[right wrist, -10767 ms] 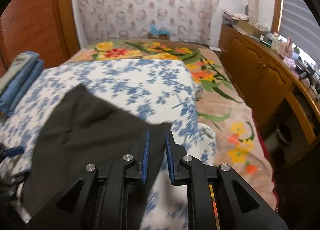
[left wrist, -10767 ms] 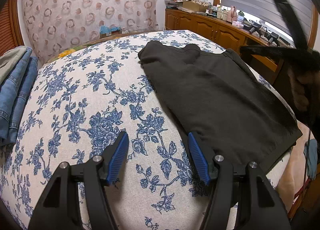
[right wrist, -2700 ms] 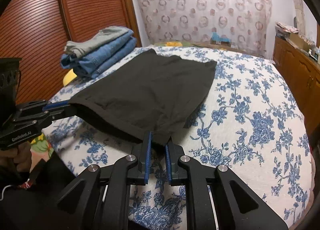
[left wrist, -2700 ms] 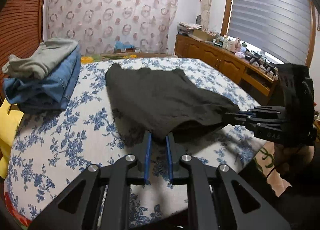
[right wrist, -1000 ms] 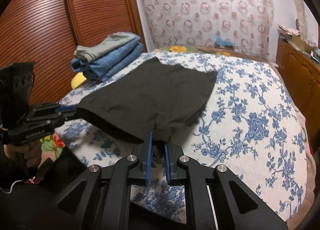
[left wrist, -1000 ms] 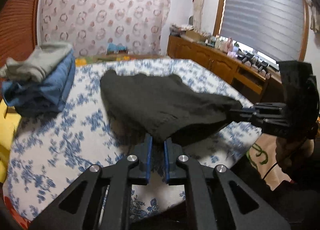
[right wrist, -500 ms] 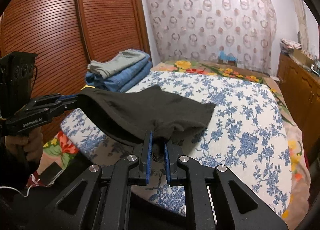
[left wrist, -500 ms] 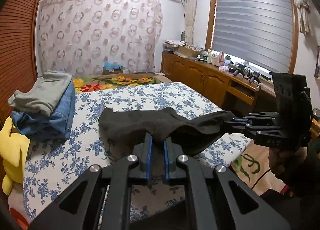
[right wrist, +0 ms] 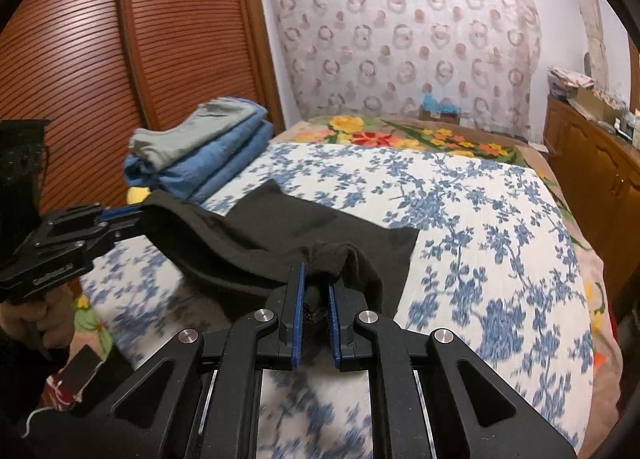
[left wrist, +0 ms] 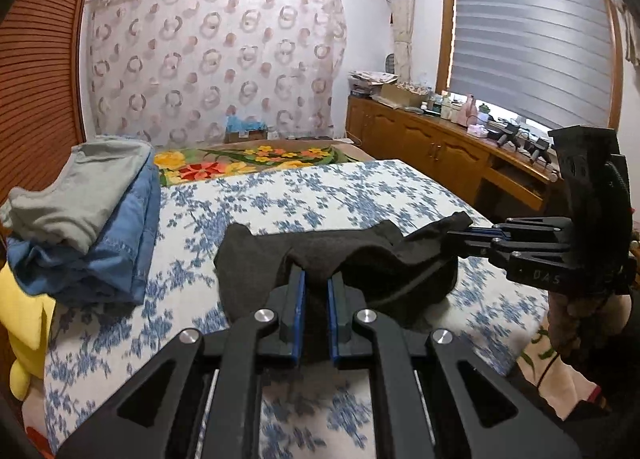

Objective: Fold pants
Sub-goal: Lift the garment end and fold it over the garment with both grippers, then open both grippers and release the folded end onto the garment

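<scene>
Black pants (left wrist: 256, 259) (right wrist: 288, 227) lie on a bed with a blue-flowered cover (left wrist: 320, 195) (right wrist: 472, 219). Their near edge is lifted off the bed and the cloth bows over toward the far end. My left gripper (left wrist: 316, 279) is shut on the near left corner of the pants. The right gripper (right wrist: 316, 279) is shut on the near right corner. Each gripper shows in the other's view: the right gripper (left wrist: 476, 235) at the right side, the left gripper (right wrist: 128, 215) at the left side.
A stack of folded clothes (left wrist: 80, 211) (right wrist: 200, 155), grey on blue denim, sits at the bed's left side by a wooden slatted door (right wrist: 120, 59). A yellow soft toy (left wrist: 24, 323) lies at the near left. A wooden cabinet (left wrist: 440, 155) with clutter stands at the right.
Both grippers have risen and gone forward with the near edge of the pants. The flat cloth now stands up in a fold over the far half.
</scene>
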`<state>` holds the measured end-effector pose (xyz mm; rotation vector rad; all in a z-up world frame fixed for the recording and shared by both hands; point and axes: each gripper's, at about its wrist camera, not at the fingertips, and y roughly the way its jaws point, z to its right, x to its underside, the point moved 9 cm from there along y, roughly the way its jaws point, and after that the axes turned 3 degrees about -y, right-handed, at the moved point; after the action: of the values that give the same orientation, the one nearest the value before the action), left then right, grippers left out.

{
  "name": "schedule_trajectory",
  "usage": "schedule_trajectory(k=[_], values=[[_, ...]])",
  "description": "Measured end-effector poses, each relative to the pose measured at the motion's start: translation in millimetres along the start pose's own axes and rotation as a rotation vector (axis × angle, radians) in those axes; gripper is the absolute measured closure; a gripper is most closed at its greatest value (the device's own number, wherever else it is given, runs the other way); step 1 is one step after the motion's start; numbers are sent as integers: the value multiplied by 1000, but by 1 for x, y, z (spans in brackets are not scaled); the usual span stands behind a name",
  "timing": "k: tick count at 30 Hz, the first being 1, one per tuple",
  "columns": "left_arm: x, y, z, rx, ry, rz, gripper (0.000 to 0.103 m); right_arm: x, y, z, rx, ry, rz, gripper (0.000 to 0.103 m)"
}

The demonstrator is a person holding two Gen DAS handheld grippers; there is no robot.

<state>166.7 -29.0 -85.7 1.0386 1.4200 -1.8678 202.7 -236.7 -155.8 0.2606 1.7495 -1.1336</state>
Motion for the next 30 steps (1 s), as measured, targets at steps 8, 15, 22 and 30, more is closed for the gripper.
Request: schedule_trajectory(k=[8, 15, 22, 30], values=[[-17, 20, -4, -15, 18, 4, 96, -20, 28, 18, 34, 5, 3, 95], [-18, 29, -16, -22, 2, -20, 83, -20, 52, 27, 49, 6, -36, 95], [0, 30, -26, -19, -19, -65, 63, -13, 70, 29, 57, 2, -69, 95], [41, 51, -43, -36, -82, -177, 63, -16, 79, 36, 85, -10, -91, 89]])
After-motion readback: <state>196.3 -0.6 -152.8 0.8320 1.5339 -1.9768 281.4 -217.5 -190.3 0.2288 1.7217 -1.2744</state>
